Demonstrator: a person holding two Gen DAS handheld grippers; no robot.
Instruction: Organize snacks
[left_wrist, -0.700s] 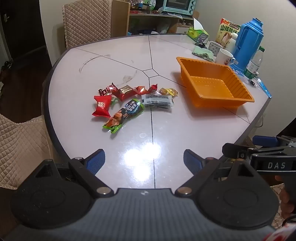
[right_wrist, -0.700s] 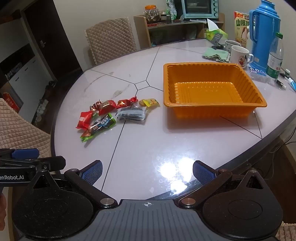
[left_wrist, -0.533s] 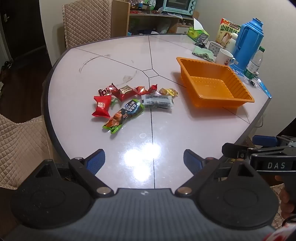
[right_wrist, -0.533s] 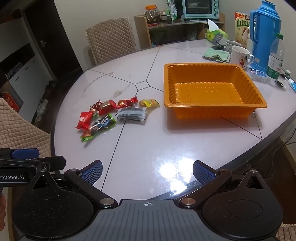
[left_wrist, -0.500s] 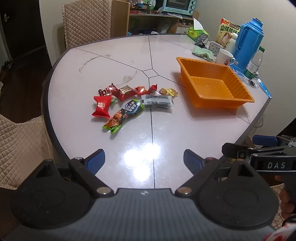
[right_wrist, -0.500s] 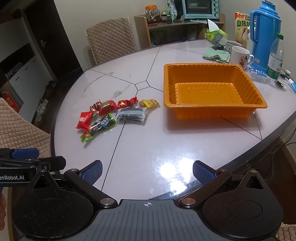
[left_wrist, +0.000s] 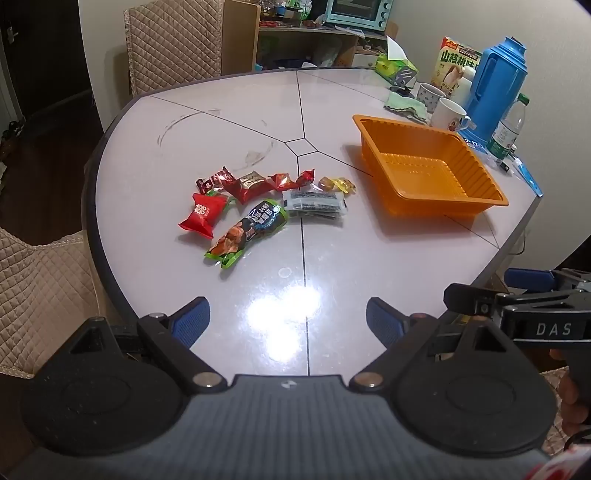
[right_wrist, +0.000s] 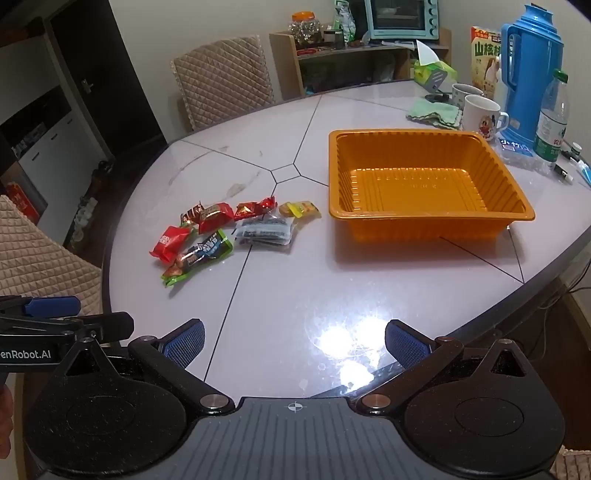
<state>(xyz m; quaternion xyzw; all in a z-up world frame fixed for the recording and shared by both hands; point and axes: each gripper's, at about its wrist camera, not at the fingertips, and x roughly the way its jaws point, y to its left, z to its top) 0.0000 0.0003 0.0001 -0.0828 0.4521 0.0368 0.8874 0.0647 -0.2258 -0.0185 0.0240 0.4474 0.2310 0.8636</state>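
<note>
Several wrapped snacks lie in a loose cluster on the table: a red packet (left_wrist: 202, 214) (right_wrist: 170, 239), a long green packet (left_wrist: 246, 231) (right_wrist: 197, 256), a clear dark packet (left_wrist: 314, 202) (right_wrist: 265, 231), red candies (left_wrist: 255, 182) (right_wrist: 218, 214) and yellow candies (left_wrist: 339, 184) (right_wrist: 299, 208). An empty orange tray (left_wrist: 476, 173) (right_wrist: 509, 184) stands to their right. My left gripper (left_wrist: 288, 323) is open and empty above the near table edge. My right gripper (right_wrist: 294, 341) is open and empty, also at the near edge, well short of the snacks.
Two mugs (right_wrist: 480, 116), a blue thermos (right_wrist: 532, 70), a water bottle (right_wrist: 553, 118), a green cloth (right_wrist: 436, 112), a tissue box and a snack box stand behind the tray. Quilted chairs (right_wrist: 221, 81) (left_wrist: 40, 280) surround the table.
</note>
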